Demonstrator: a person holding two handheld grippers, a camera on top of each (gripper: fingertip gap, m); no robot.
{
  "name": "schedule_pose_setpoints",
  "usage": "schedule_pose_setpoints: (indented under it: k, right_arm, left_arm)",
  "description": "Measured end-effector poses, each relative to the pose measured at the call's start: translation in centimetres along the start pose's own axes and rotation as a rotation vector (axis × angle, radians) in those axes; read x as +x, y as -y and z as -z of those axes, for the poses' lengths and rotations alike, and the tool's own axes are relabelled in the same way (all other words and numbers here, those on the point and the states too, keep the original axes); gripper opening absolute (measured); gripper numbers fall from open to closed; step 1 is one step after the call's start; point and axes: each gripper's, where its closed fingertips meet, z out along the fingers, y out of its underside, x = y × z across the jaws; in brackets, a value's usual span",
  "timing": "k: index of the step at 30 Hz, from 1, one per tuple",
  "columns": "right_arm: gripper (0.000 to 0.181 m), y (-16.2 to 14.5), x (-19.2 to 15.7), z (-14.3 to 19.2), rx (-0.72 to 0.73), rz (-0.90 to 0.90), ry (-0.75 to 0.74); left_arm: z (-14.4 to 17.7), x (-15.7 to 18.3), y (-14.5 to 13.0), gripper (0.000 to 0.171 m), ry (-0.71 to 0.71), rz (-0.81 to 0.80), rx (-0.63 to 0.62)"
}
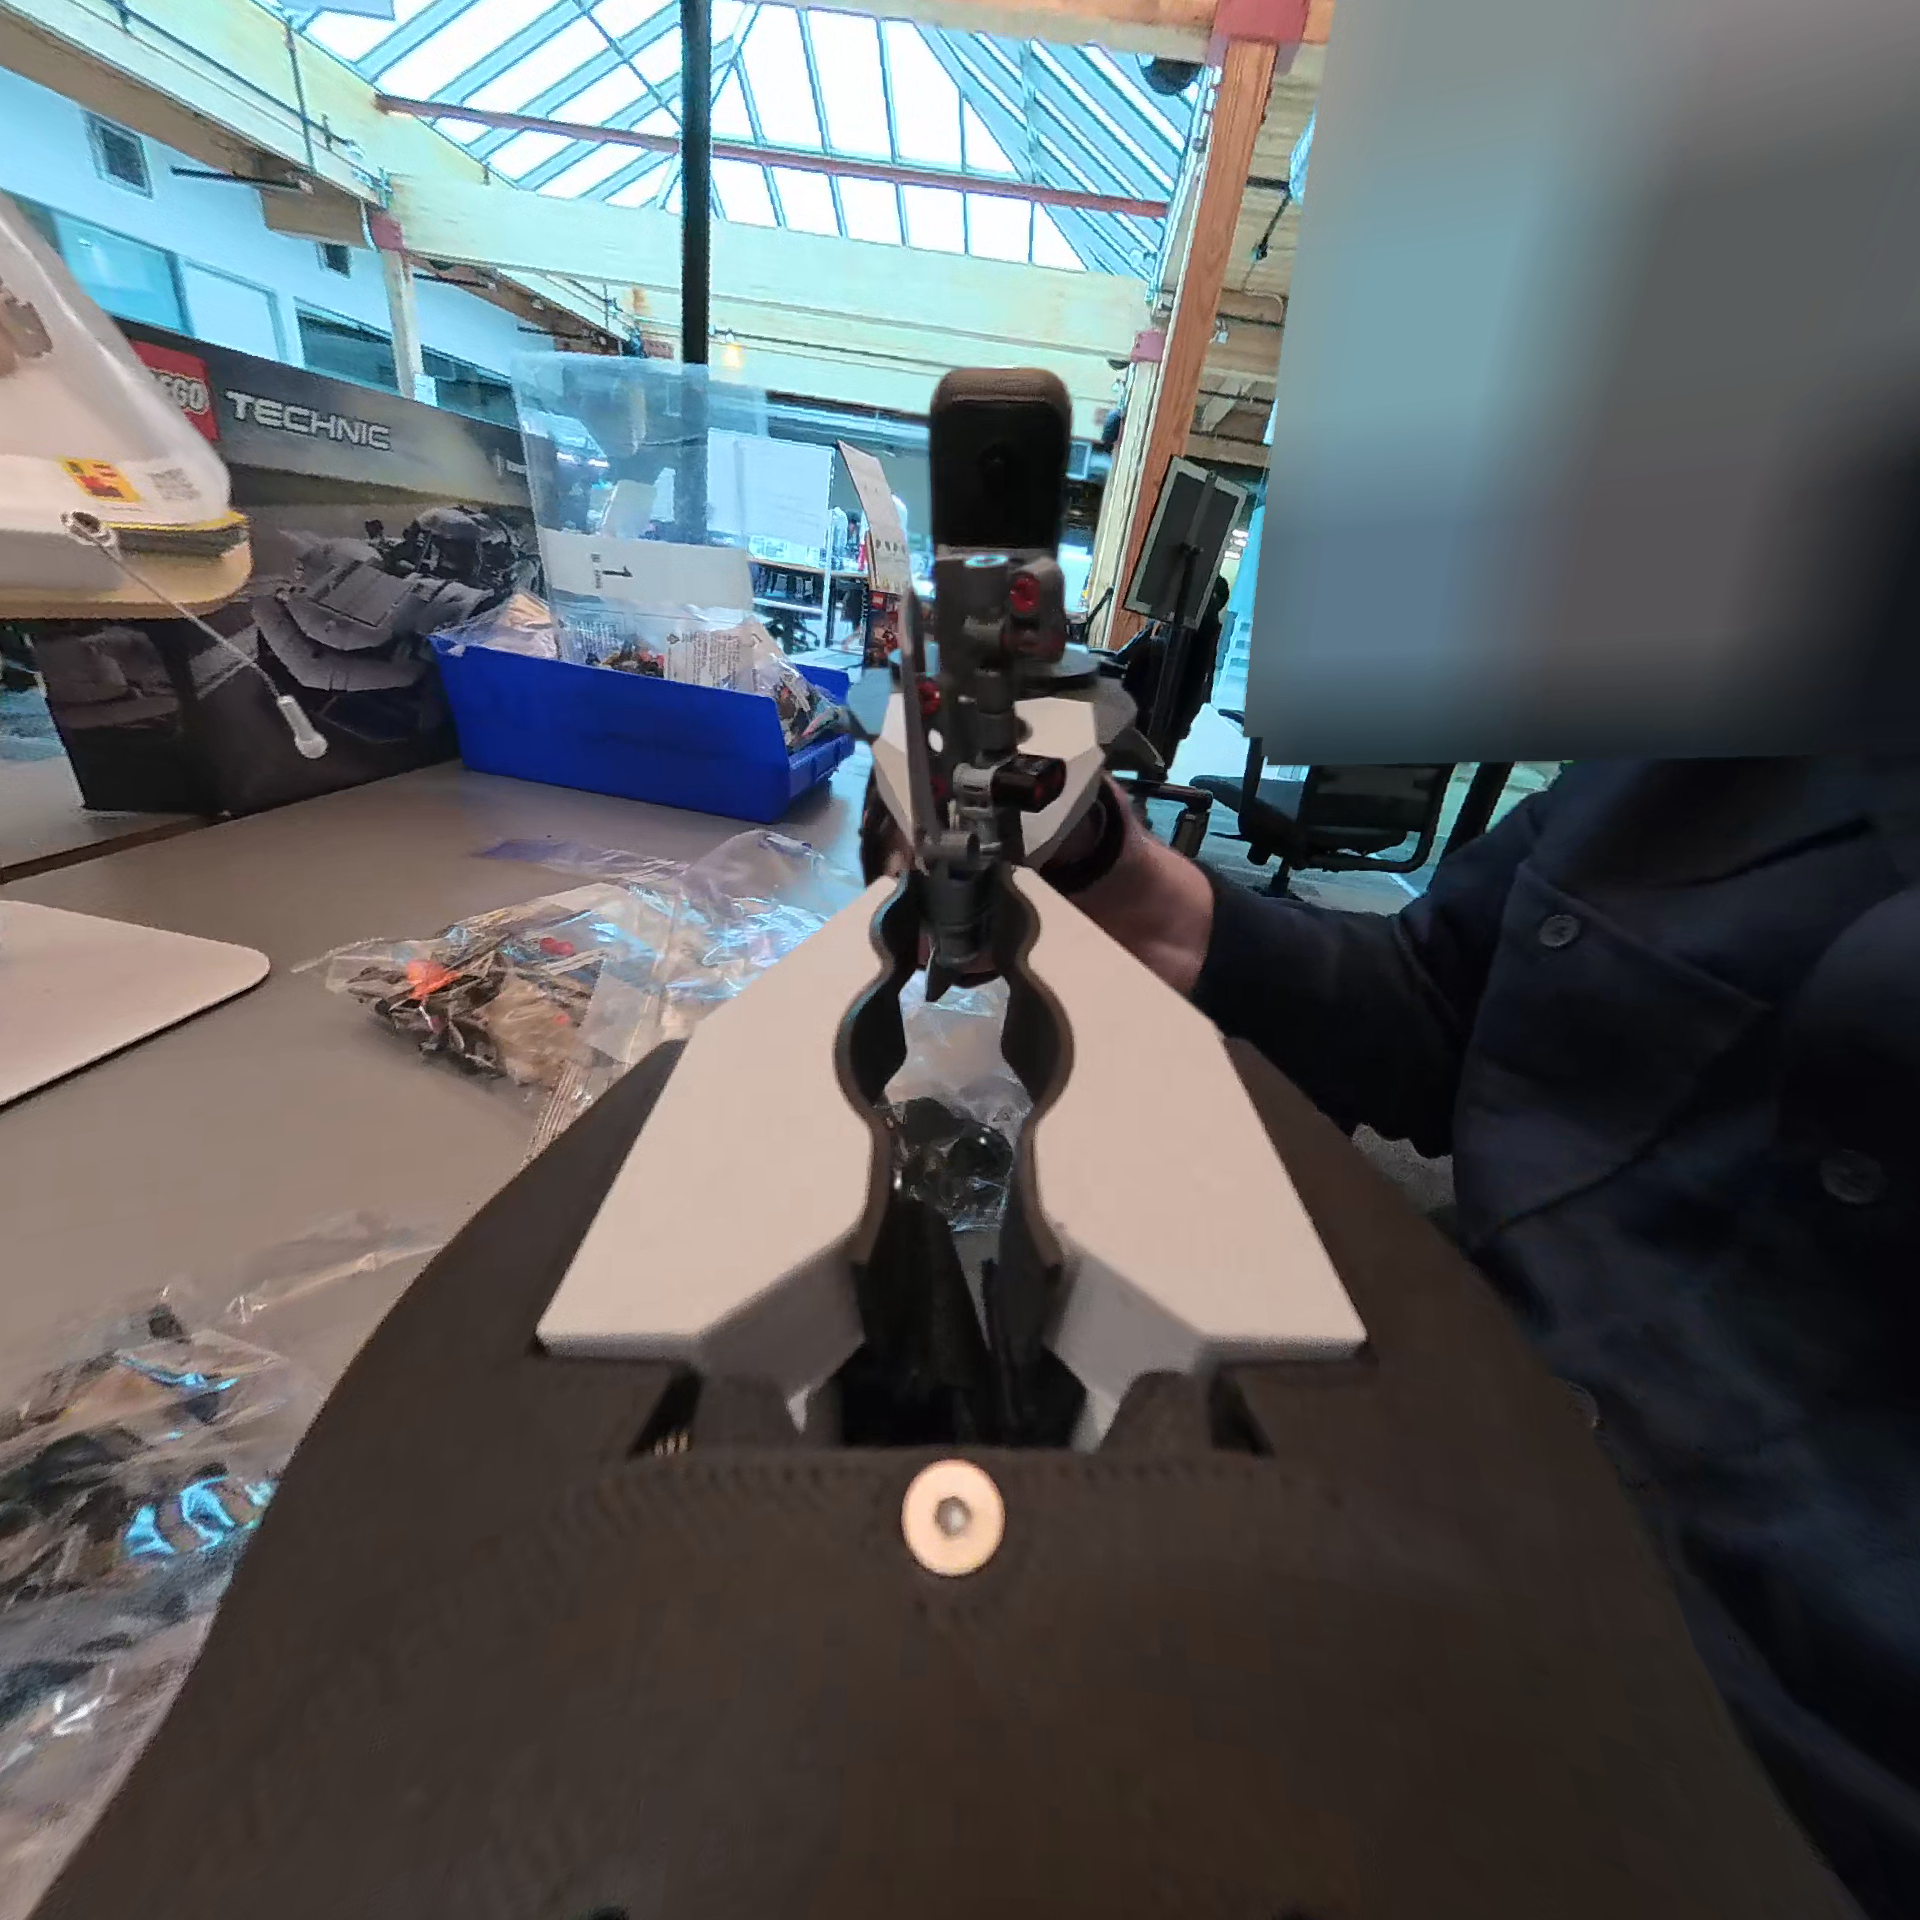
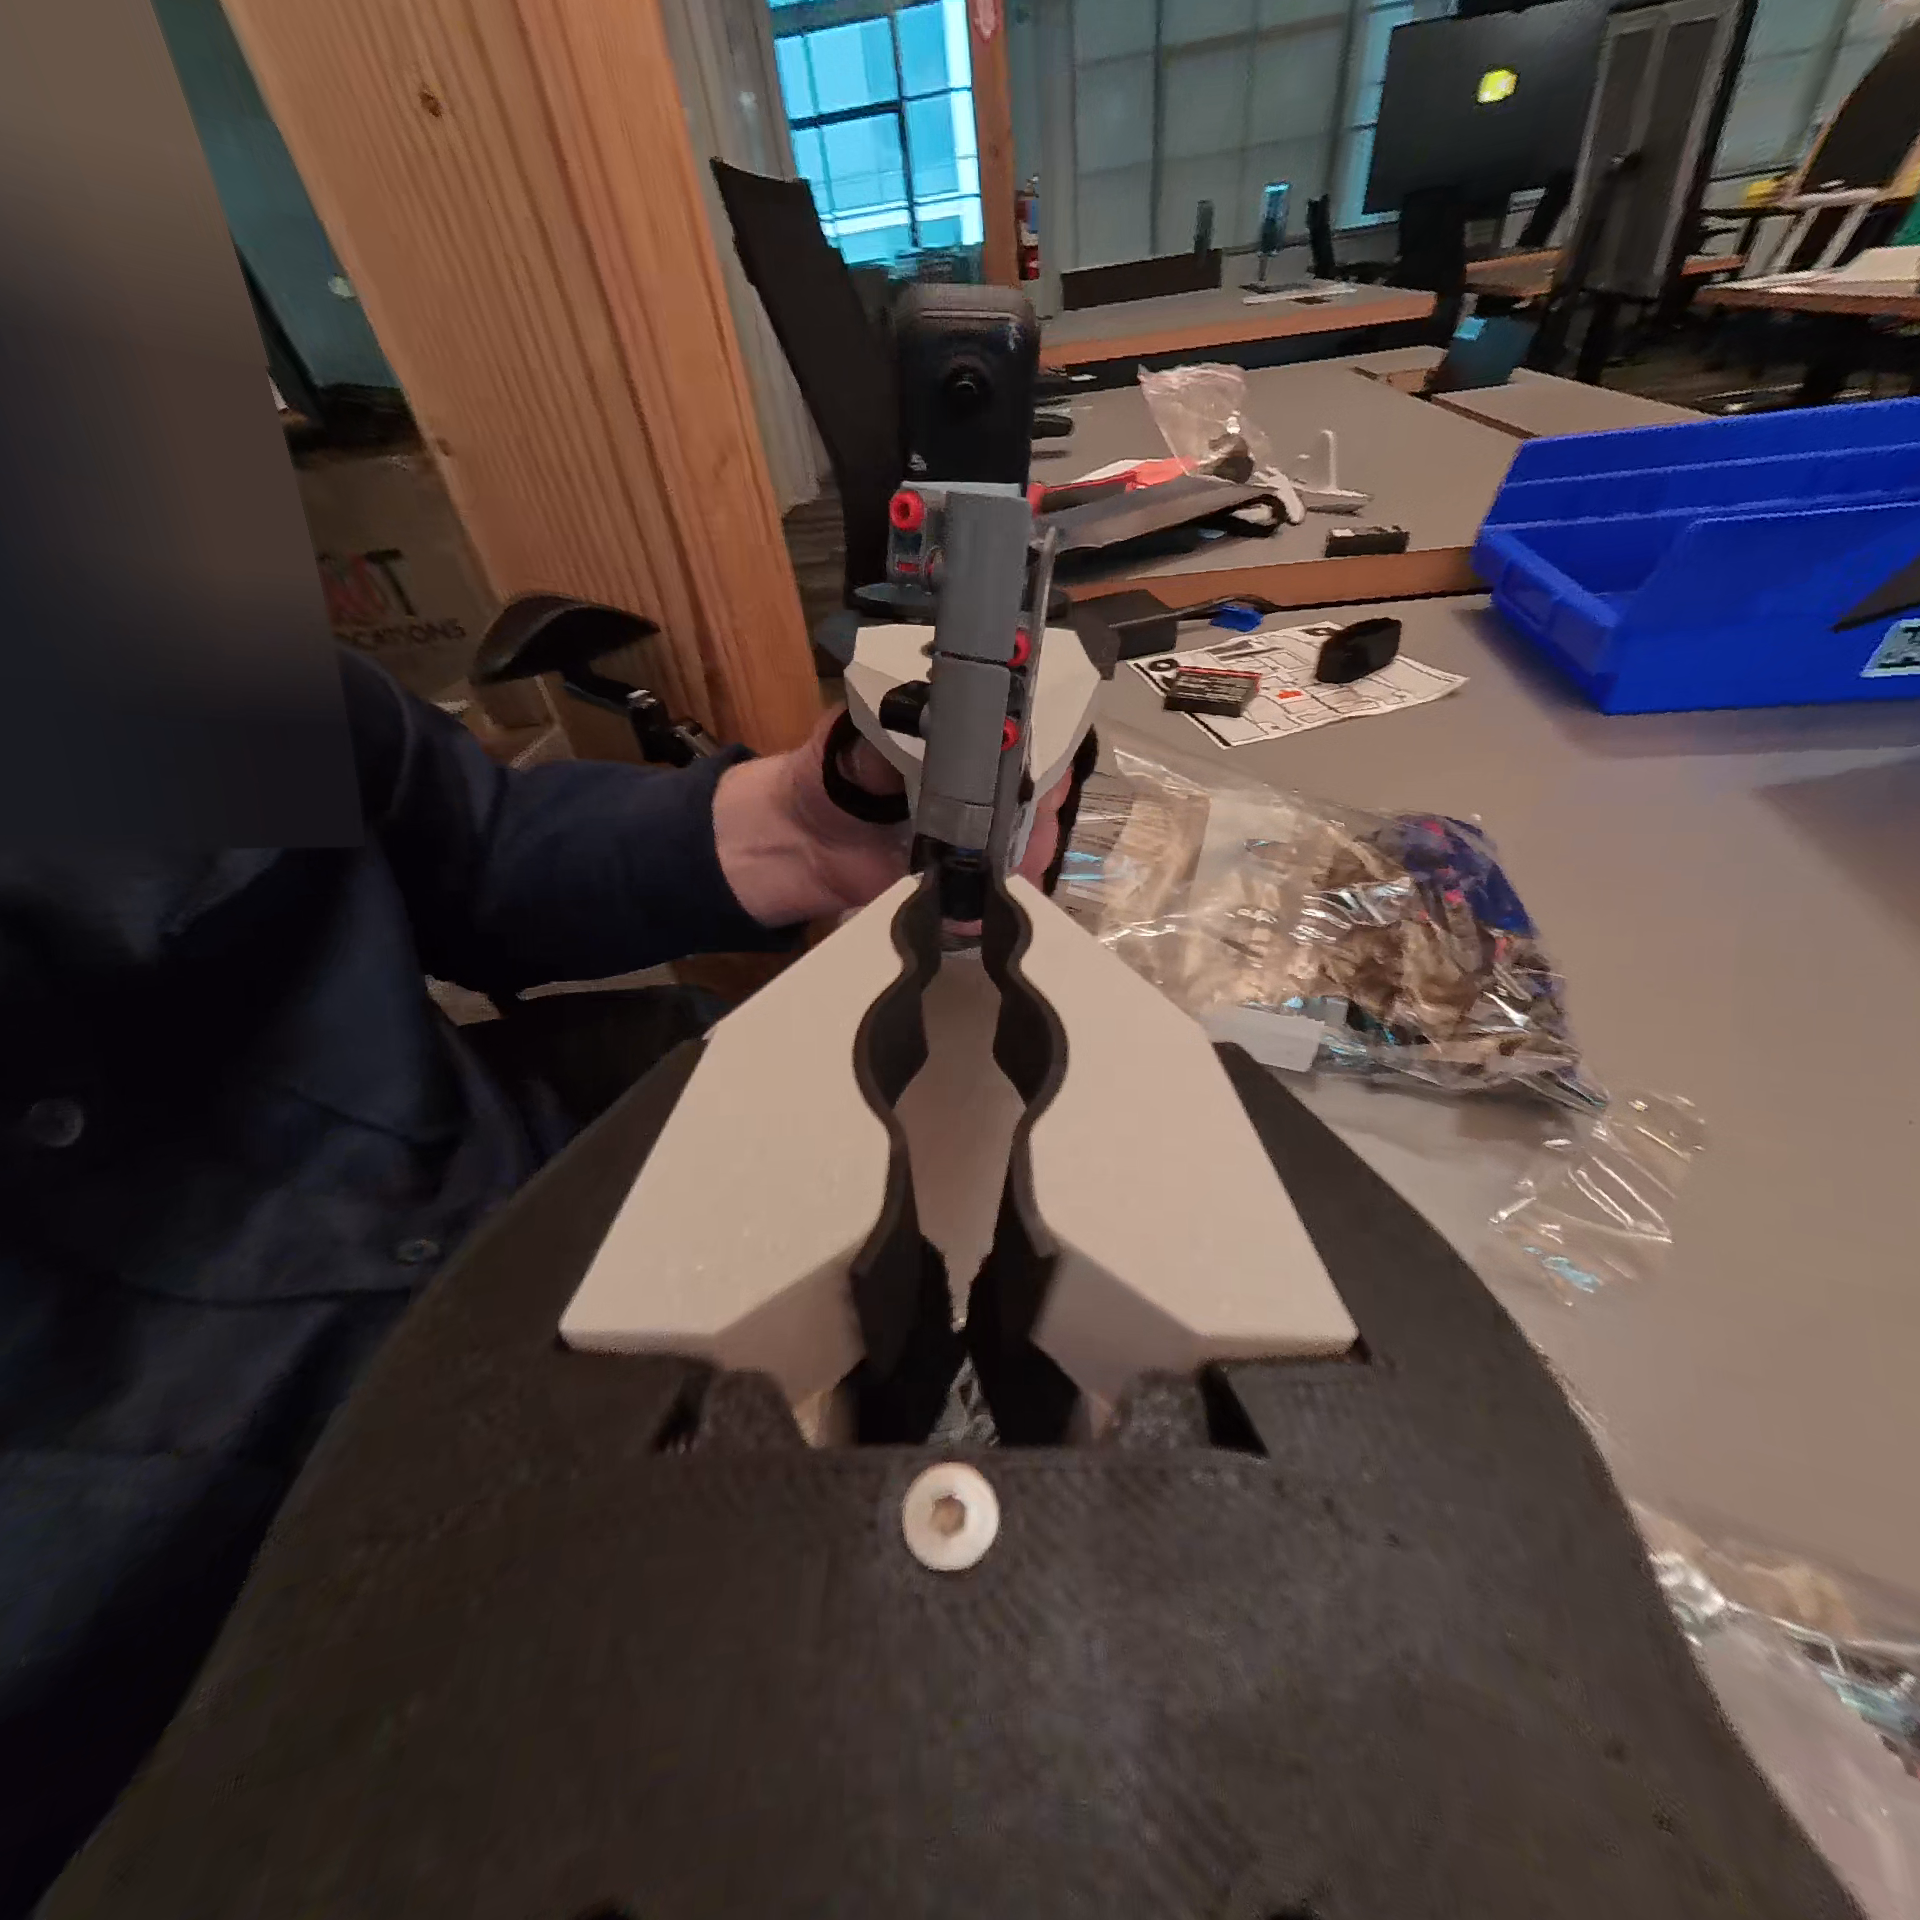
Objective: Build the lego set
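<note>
Two grippers face each other above the table [image 2: 1455, 831], and one grey lego assembly [image 1: 971, 748] with red pins stands upright between them. The left gripper [image 1: 954, 914] has its tips closed in on the lower end of the assembly, pinching the grey stub there. The right gripper [image 2: 961, 894] likewise nips a dark piece at the assembly's bottom, its wavy pads nearly together. In each wrist view the other tool sits just beyond the assembly, with a person's hand [image 2: 800, 831] behind it.

The step in hand looks like a mid-air join or a hand-over: both tools grip the same sub-build, probably to press a part home or to regrip. The next move calls for one tool to hold firm while the other pushes or lets go, kept in line so that the pins do not skew.

Bags of loose parts [image 2: 1351, 935] lie below and to the right gripper's right; a blue bin [image 1: 644, 717] stands beyond the left gripper, to its left.
</note>
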Motion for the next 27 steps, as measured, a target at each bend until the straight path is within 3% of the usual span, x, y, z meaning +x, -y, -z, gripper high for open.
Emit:
schedule_pose_setpoints:
  k: [3,7,9,11,12,15,17,19,23,24,25,27]
  right_arm:
    - [0.005,-0.1,0.6,-0.2,-0.016,0.030,-0.079]
    - [0.006,-0.7,1.2,-0.5,-0.131,0.204,-0.240]
    - [0.006,-0.8,1.2,-0.4,-0.104,0.142,-0.198]
    - [0.005,-0.5,2.0,1.6,-0.008,0.011,-0.156]
    - [0.005,-0.5,2.6,2.8,0.021,-0.039,-0.157]
    - [0.005,-2.3,2.6,0.9,-0.126,0.037,-0.173]
    - [0.005,-1.9,2.5,0.0,-0.106,0.027,-0.140]
    - [0.005,-1.8,2.7,-0.1,-0.071,-0.028,-0.101]
    - [0.005,-2.3,2.6,-1.1,-0.091,-0.008,-0.135]
    - [0.005,-2.5,2.6,-1.3,-0.113,0.013,-0.153]
    - [0.005,-2.8,2.7,-1.5,-0.138,0.035,-0.181]
    - [0.005,-3.3,2.6,-1.9,-0.186,0.088,-0.218]
  left_arm:
    - [0.3,-0.6,-0.1,0.012,0.028,0.036,0.007]
    - [0.8,-1.5,-0.1,0.013,0.066,0.098,0.007]
    - [1.2,-1.6,0.2,0.009,0.071,0.085,0.019]
    - [4.9,-3.8,2.9,0.000,0.153,0.124,0.177]
    - [6.5,-4.4,3.5,0.000,0.197,0.084,0.183]
    - [4.4,-4.2,1.3,0.000,0.209,0.037,0.003]
    - [3.4,-4.6,0.3,0.000,0.251,0.007,-0.063]
    - [2.3,-3.3,0.2,0.000,0.202,0.003,-0.083]
    - [-0.2,-3.2,-1.8,0.055,0.218,0.046,-0.140]
    - [-0.7,-3.0,-2.0,0.060,0.202,0.064,-0.132]
    - [-1.1,-3.0,-2.4,0.061,0.209,0.065,-0.137]
    - [-1.5,-3.3,-2.7,0.045,0.244,0.039,-0.145]
